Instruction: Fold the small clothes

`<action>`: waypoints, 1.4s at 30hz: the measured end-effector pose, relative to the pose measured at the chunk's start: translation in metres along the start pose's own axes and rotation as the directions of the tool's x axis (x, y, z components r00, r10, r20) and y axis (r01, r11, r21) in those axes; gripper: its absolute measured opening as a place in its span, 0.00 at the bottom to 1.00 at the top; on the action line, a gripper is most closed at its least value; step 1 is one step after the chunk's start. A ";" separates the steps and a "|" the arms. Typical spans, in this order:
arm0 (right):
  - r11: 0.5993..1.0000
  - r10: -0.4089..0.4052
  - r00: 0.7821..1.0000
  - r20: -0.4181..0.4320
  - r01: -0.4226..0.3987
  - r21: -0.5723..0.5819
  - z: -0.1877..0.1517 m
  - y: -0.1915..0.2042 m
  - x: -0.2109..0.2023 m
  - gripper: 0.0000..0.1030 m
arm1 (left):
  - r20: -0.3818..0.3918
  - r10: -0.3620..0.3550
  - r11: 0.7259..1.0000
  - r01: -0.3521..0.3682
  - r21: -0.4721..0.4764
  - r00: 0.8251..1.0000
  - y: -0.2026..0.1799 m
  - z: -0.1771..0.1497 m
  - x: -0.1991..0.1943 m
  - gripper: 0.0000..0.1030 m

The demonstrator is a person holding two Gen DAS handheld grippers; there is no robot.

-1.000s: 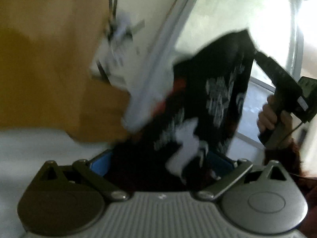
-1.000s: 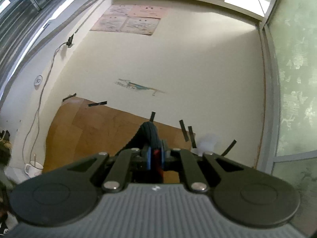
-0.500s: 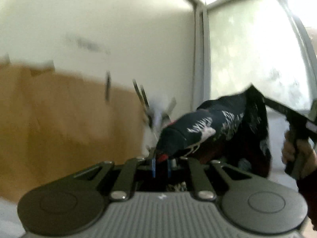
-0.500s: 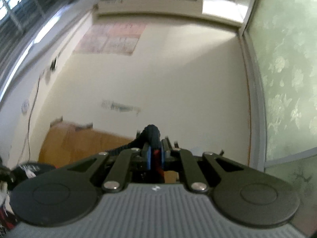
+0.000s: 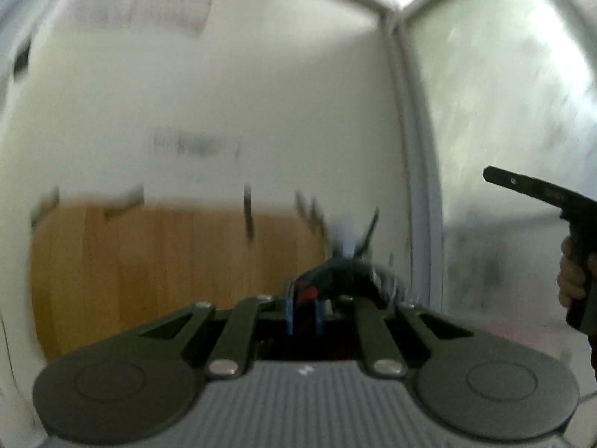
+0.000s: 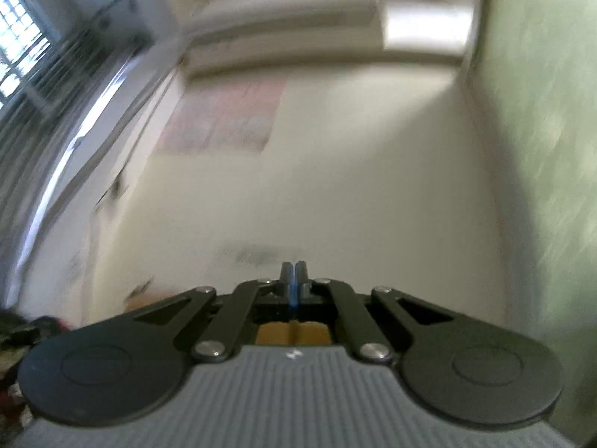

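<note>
My left gripper (image 5: 304, 311) is shut on a dark garment (image 5: 347, 276) with red trim and white print; the cloth bunches just beyond the fingertips and drapes to the right. My right gripper (image 6: 293, 280) is shut with its blue pads pressed together and no cloth between them. It also shows at the right edge of the left wrist view (image 5: 537, 190), held in a hand, with no cloth on it. A dark bunch of cloth (image 6: 22, 330) sits at the far left edge of the right wrist view. Both views are blurred and point up at the wall.
A cream wall (image 5: 224, 93) carries a brown cardboard panel (image 5: 168, 261) taped on with black strips. A frosted window (image 5: 503, 112) with a grey frame stands to the right. Pink papers (image 6: 227, 115) hang high on the wall.
The garment has left my right gripper, which has closed fully and tilted upward. The cloth that stretched between both grippers now hangs only from my left gripper.
</note>
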State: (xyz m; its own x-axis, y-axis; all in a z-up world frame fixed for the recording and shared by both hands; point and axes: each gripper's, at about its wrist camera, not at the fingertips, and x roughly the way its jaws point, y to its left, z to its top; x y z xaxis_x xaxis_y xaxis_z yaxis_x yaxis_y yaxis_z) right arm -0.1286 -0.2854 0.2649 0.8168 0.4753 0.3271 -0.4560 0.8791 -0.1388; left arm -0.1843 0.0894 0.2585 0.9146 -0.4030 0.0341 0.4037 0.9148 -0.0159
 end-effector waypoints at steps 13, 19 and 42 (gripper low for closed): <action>0.837 0.531 0.673 -0.514 -0.321 0.444 -0.273 0.055 0.001 0.63 | -0.243 0.128 0.982 -0.157 -0.107 0.962 0.071 -0.075 0.064 0.09; 0.714 0.699 0.509 -0.503 -0.530 0.457 -0.269 0.113 -0.001 0.78 | -0.281 0.152 0.971 -0.196 -0.134 0.948 0.084 -0.081 0.080 0.09; 0.985 -0.164 0.870 -0.465 0.169 -0.031 -0.189 -0.046 0.180 0.10 | -0.342 0.238 0.918 -0.325 -0.226 0.909 0.138 -0.104 0.193 0.09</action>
State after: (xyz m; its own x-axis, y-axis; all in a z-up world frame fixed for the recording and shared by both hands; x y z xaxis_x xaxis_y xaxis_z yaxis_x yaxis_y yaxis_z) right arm 0.1061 -0.2341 0.1538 0.9498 0.2860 -0.1268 -0.3001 0.9474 -0.1108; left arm 0.0503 0.1355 0.1586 0.9361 -0.1586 -0.3141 0.0792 0.9647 -0.2513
